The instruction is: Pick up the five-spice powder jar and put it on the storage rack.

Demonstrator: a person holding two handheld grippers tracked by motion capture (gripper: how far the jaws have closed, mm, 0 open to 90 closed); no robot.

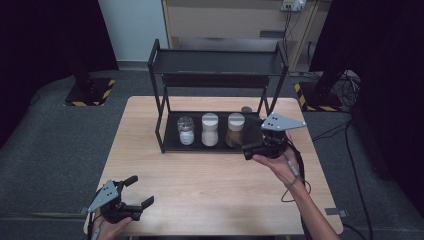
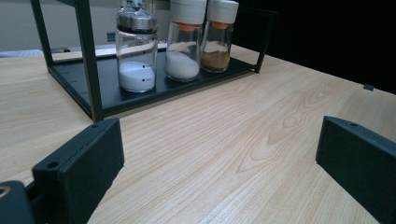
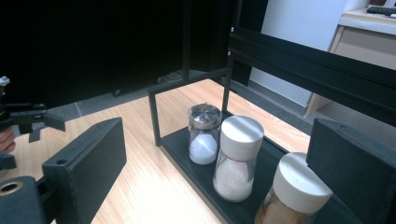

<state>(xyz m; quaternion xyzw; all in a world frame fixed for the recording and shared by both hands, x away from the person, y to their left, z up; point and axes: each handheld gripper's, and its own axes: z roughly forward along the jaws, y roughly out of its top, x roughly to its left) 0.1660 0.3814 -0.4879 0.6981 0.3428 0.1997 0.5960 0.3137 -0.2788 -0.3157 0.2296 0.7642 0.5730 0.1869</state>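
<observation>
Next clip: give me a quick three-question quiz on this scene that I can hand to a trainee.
1. How many jars stand on the bottom shelf of the black rack?
2. True or false: the right gripper is shut on a jar.
3. Which jar is nearest the right gripper? A) the metal-capped jar B) the middle white-capped jar C) the jar of brown powder

Key
1. Three, in a row.
2. False: its jaws stand open in the right gripper view, nothing between them.
3. C. The left gripper rests open near the table's front edge, far from all the jars.

Grey carpet floor (image 1: 50, 145), black curtains (image 1: 45, 35), pale cabinet (image 1: 225, 20).
</observation>
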